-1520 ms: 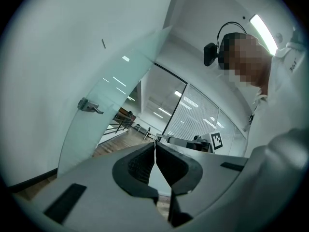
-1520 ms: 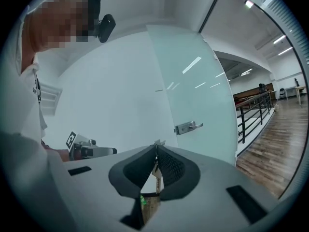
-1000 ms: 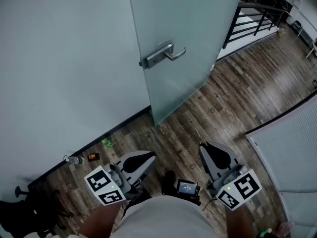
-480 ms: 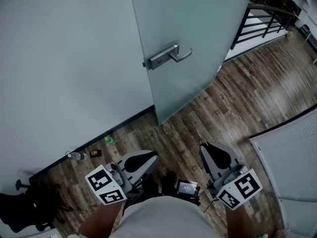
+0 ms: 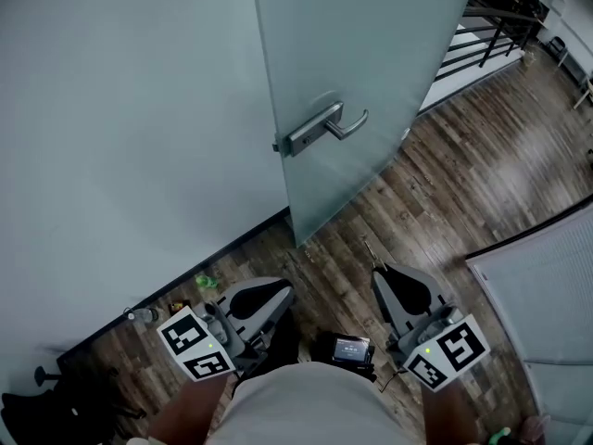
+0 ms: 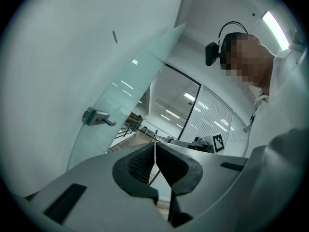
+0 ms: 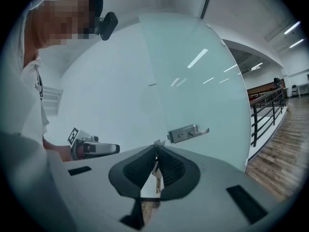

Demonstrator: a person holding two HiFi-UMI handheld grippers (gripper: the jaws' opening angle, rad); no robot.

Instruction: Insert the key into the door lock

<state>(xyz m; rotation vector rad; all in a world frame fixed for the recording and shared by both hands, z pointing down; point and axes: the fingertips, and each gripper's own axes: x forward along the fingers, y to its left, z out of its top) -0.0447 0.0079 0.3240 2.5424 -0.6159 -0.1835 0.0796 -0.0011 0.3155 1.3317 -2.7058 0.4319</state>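
While my right gripper point(image 7: 156, 148) is clenched on the key point(image 7: 157, 175), I see this small metal piece pinched between the ribbed jaws, its tip showing just past the jaw ends and its lower part hanging behind them. My left gripper point(image 6: 154, 148) has its jaws pressed together with nothing between them. Both grippers are near my body, and the door lock point(image 7: 179, 136) is far from them, in the metal plate at the left end of the lever handle point(image 7: 199, 130), close to the edge of the pale glass door point(image 5: 371, 44).

The key, I judge, is light, stiff and thin, and its smooth metal can turn or slide in the grip when the tip meets the keyhole. The best hold is on the flat head, with the whole blade free. Only a little of the tip looks free, so the insertion may need a better grip. The glass door may swing if pushed.
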